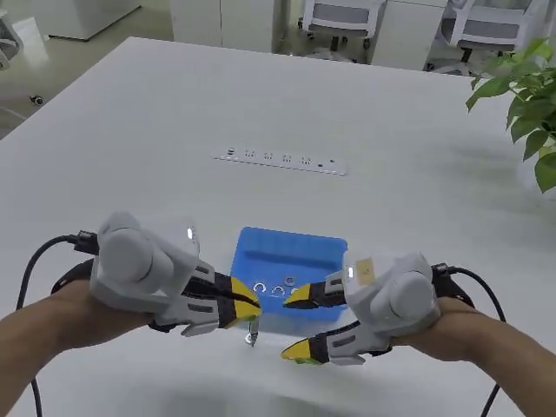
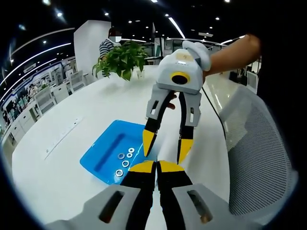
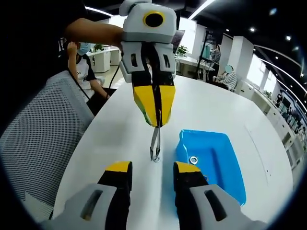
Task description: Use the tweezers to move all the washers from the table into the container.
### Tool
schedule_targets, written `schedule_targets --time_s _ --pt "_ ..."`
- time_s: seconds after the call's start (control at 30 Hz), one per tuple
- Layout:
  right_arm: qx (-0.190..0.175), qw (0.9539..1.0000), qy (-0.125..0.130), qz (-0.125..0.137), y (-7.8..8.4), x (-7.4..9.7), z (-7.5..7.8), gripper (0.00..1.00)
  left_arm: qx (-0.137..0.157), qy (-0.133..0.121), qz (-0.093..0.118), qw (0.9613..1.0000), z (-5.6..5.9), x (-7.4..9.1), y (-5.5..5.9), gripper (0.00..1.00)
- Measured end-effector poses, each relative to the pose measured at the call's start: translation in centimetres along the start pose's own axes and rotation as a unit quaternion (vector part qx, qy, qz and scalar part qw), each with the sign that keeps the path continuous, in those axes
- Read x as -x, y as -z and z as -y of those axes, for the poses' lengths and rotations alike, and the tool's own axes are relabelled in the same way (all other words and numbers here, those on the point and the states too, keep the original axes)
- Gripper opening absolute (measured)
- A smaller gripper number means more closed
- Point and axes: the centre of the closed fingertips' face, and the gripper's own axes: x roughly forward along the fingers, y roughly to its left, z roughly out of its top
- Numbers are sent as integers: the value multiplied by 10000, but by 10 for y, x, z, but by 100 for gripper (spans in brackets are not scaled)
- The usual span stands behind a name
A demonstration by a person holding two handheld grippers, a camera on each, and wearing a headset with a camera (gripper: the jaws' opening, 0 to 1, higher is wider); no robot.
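A blue container (image 1: 291, 241) sits on the white table just ahead of both grippers, with several washers (image 1: 280, 288) on its floor. My left gripper (image 1: 250, 306) is shut on metal tweezers (image 1: 251, 334), which point down at the table in front of the container's near wall. In the right gripper view the tweezers (image 3: 155, 139) hang from the left gripper (image 3: 156, 120), their tips on a small ring (image 3: 155, 158) beside the container (image 3: 216, 143). My right gripper (image 1: 295, 325) stands open, facing the left one with nothing between its fingers. The left gripper view shows washers (image 2: 124, 160) in the container (image 2: 108, 143).
A white power strip (image 1: 280, 160) lies across the middle of the table. A green plant (image 1: 526, 95) stands at the far right edge. Office chairs (image 1: 343, 17) line the far side. A mesh chair (image 3: 33, 153) is close behind the near table edge.
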Motion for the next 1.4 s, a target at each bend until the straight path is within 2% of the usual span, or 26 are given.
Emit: schedule_targets --time_s 0.7,0.87,1.07,1.4 --pt "337 9982 -480 -79 -12 -33 2 17 -33 54 -84 9999 0 2 0 5" --pt "352 9979 -533 -105 -13 -34 1 10 -68 79 -92 9999 1 0 -1 5" --pt "416 9976 -532 -169 -11 -36 0 10 -106 112 -115 9998 2 -3 -2 5" --pt "262 9984 -481 -163 -10 -34 1 8 -192 93 -164 9996 3 -4 -3 6"
